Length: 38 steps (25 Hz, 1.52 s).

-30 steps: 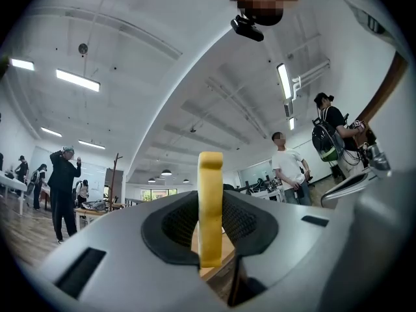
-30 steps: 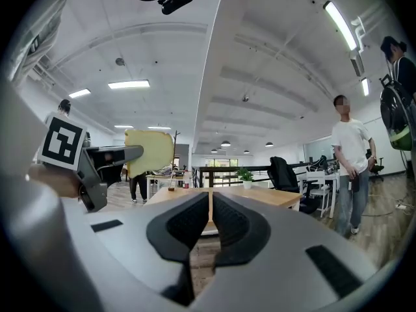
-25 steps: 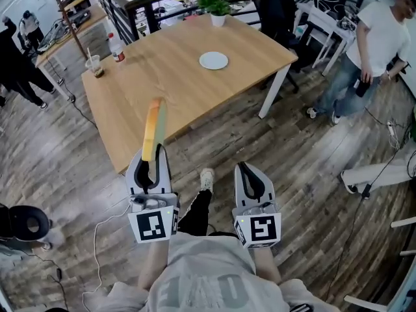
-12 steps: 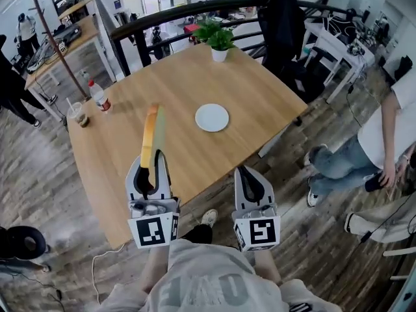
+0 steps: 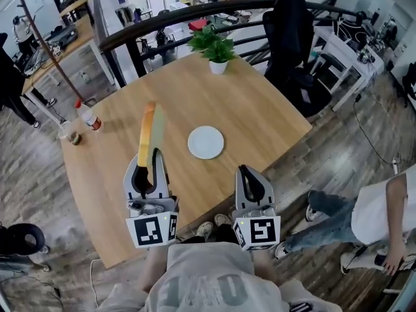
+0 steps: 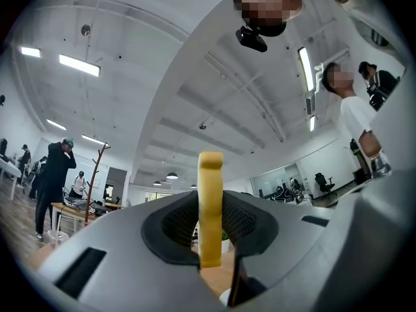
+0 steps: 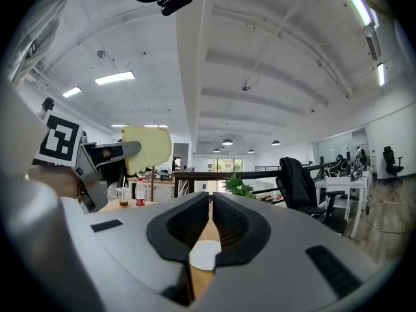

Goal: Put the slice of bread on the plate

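A slice of bread (image 5: 149, 132) stands on edge, and my left gripper (image 5: 149, 158) is shut on its lower end. It hangs above the near part of the wooden table (image 5: 260, 116), left of the white plate (image 5: 206, 142). In the left gripper view the bread (image 6: 210, 207) rises upright between the jaws. My right gripper (image 5: 246, 170) is shut on nothing, over the table's near edge to the right of the plate. In the right gripper view the plate (image 7: 205, 255) shows low between the jaws, and the held bread (image 7: 148, 147) is at the left.
A potted plant (image 5: 214, 44) stands at the table's far edge. A bottle (image 5: 86, 116) and a cup (image 5: 70, 135) are at its left corner. A black railing (image 5: 162, 18) runs behind, a chair with a dark jacket (image 5: 296, 38) is at the back right, and a person (image 5: 377, 220) stands at the right.
The table and plate have come much closer in the head view. Both grippers have gone from over the floor to over the table's near edge. The bread stays held upright.
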Motion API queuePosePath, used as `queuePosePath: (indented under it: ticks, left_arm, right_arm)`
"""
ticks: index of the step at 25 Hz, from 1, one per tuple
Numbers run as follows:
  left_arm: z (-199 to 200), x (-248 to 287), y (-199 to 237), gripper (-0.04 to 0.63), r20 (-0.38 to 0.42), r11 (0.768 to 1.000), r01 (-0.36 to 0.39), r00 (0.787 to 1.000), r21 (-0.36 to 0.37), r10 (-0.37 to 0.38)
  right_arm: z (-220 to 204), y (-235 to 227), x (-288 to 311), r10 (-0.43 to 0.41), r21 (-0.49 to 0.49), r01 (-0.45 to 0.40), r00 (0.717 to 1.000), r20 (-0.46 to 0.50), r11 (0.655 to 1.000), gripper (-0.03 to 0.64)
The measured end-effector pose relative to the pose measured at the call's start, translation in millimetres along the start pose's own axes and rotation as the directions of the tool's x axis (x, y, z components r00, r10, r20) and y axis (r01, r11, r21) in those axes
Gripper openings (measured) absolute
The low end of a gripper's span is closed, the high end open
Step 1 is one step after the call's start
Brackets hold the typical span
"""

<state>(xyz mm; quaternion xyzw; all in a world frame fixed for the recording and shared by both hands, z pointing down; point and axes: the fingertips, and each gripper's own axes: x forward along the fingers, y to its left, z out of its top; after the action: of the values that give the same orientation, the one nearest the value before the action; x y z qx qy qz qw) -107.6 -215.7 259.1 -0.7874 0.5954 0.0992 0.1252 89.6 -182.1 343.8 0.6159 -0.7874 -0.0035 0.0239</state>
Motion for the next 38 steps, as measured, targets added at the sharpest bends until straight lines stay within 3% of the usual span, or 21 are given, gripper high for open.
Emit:
queuePosePath:
  ticks: [6, 12, 20, 26, 32, 38]
  left_arm:
    - [2, 35, -20, 0.094, 0.010, 0.999, -0.049, 0.999, 0.017, 0.049]
    - [16, 77, -42, 0.094, 0.051, 0.998, -0.043, 0.998, 0.051, 0.040]
    - [24, 91, -62, 0.094, 0.068, 0.991, -0.064, 0.996, 0.119, 0.056]
    - [-3, 89, -70, 0.092, -0.011, 0.987, -0.050, 0.999, 0.150, 0.052]
    - [-56, 93, -82, 0.091, -0.162, 0.937, 0.048, 0.987, 0.346, 0.010]
    - [-103, 91, -89, 0.090, -0.268, 0.907, 0.111, 0.963, 0.406, 0.002]
  right_arm:
    - [20, -29, 28, 0.099, -0.041, -0.098, 0.995, 0.026, 0.994, 0.031]
    - [49, -62, 47, 0.102, -0.030, -0.099, 0.988, 0.114, 0.995, 0.031]
    - [54, -92, 48, 0.102, -0.042, -0.098, 0.985, 0.139, 0.994, 0.031]
    - [51, -87, 52, 0.146, -0.003, -0.146, 0.981, 0.130, 0.989, 0.031]
    - [43, -78, 59, 0.173, -0.033, -0.171, 0.981, 0.089, 0.985, 0.031]
    - [34, -69, 67, 0.197, -0.042, -0.195, 0.980, 0.039, 0.980, 0.031]
